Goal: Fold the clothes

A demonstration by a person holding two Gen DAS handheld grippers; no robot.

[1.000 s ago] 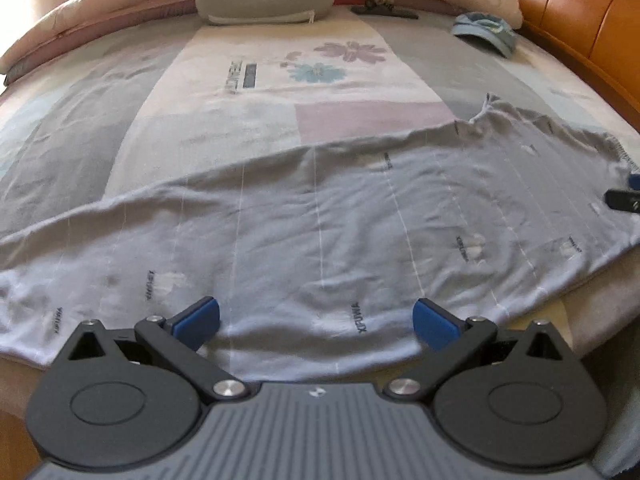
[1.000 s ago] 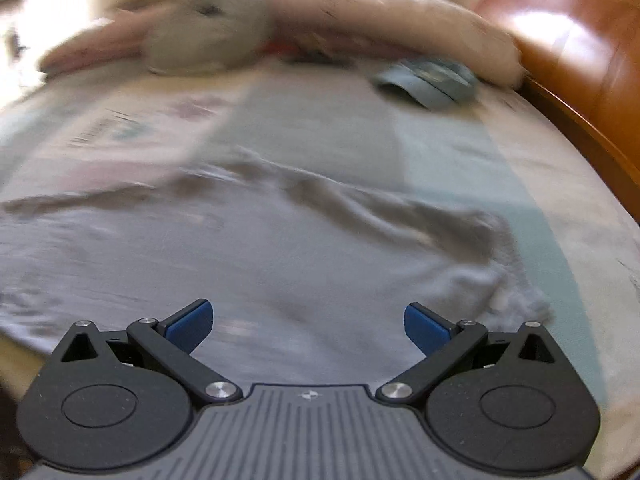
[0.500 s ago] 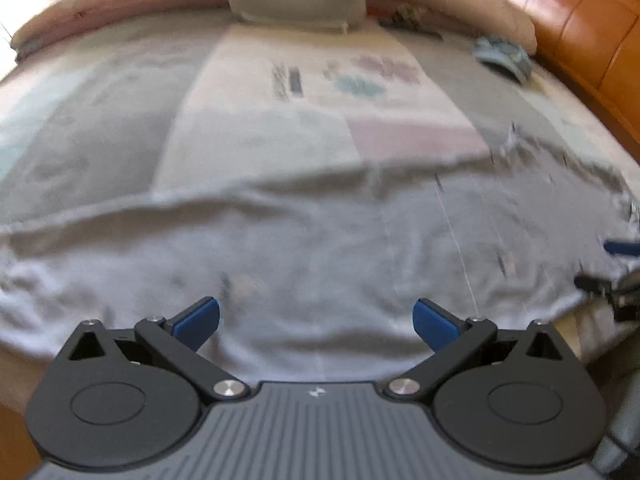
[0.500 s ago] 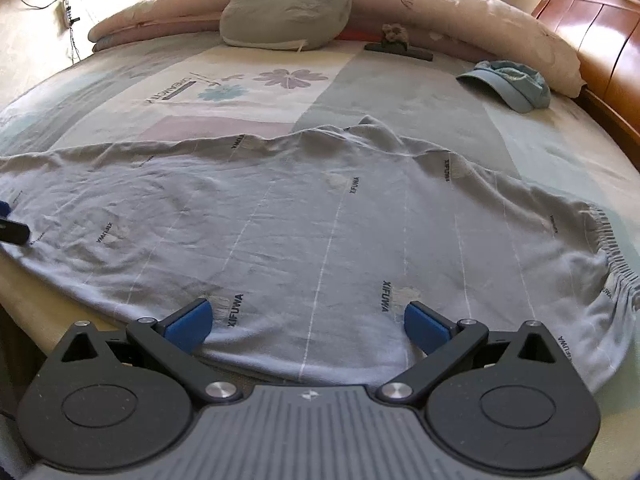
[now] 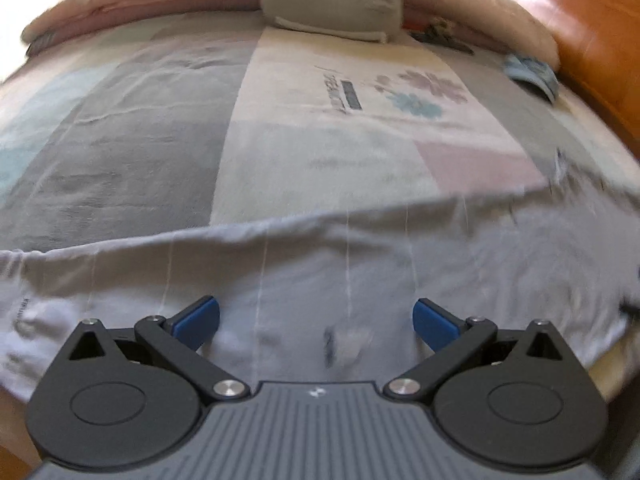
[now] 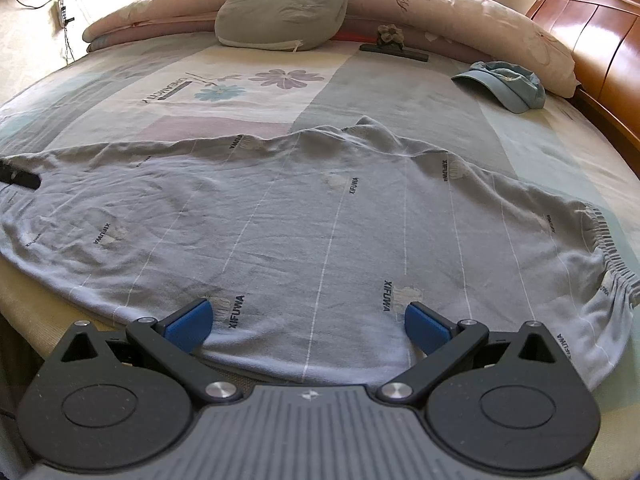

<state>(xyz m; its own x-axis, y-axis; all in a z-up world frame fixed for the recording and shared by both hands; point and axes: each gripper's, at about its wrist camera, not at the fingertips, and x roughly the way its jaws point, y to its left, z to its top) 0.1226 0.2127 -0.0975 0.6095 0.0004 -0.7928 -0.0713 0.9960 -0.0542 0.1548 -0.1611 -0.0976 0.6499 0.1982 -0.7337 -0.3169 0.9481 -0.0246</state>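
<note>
We see the left gripper (image 5: 316,320) with its blue pads spread wide and nothing between them, poised over the near edge of the garment; whether the pads touch the cloth we cannot tell. The right gripper (image 6: 307,322) is equally wide apart and empty, its pads over the hem at 6 o'clock. The task's thing is a pair of light grey-blue pajama pants (image 6: 320,216) with thin white stripes and small "XIFUWA" prints, spread flat across the near part of the bed. In the right wrist view its gathered elastic waistband (image 6: 608,248) lies at 3 o'clock, and a small raised fold peaks at 12 o'clock along the far edge. In the left wrist view the pants (image 5: 360,264) fill the lower half, blurred toward 3 o'clock. Beneath them lies a patchwork bedsheet (image 6: 240,92) with flower prints. Well beyond, at 12 o'clock, a grey cushion (image 6: 280,4) leans on a rolled pink quilt (image 6: 460,12); a blue cap (image 6: 504,84) sits at 2 o'clock near the wooden headboard (image 6: 600,32), and a dark flat object (image 6: 394,52) with a small figure on it lies near the cushion. A dark tip (image 6: 20,178) shows at 9 o'clock over the pants' end.
</note>
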